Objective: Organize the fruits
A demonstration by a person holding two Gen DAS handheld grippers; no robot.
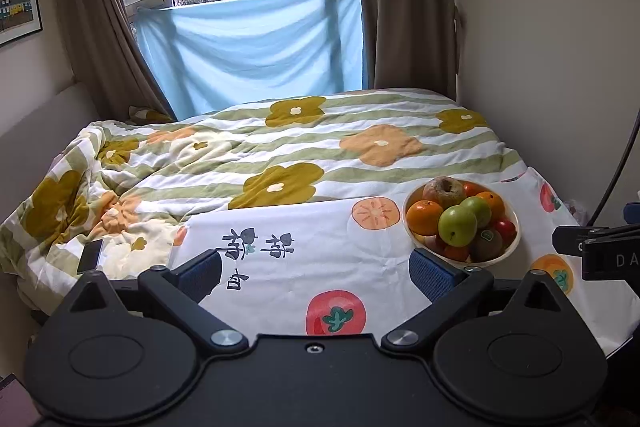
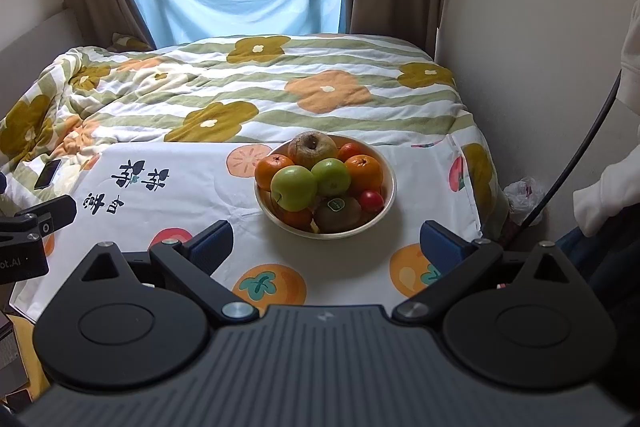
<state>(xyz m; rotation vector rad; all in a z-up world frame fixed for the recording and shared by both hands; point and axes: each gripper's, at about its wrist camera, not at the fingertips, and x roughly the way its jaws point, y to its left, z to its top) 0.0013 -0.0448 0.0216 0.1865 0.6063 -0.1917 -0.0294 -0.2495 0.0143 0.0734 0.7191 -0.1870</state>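
Fruits [image 2: 320,183] fill a pale bowl [image 2: 386,205] on the printed cloth [image 2: 192,203] spread over the near end of the bed: two green apples [image 2: 294,187] in front, oranges [image 2: 364,171] on both sides, a brownish apple [image 2: 312,149] at the back, a kiwi [image 2: 338,213] and a small red fruit [image 2: 371,201] nearest the camera. All of them sit in the heap; none lies out on the cloth.

In the right wrist view the bowl stands at 12 o'clock from the right gripper [image 2: 326,241], just beyond its fingertips and almost centred between them. In the left wrist view the same bowl [image 1: 510,245] lies toward 1 o'clock from the left gripper [image 1: 316,269], off past its right finger. The right one looks nearer and better lined up, so a straight reach forward should serve. The pile is roughly round, with no long axis to match.

Both grippers are spread wide and carry nothing.

A phone [image 2: 48,174] rests on the flowered quilt [image 2: 256,87] at 10 o'clock, well apart.
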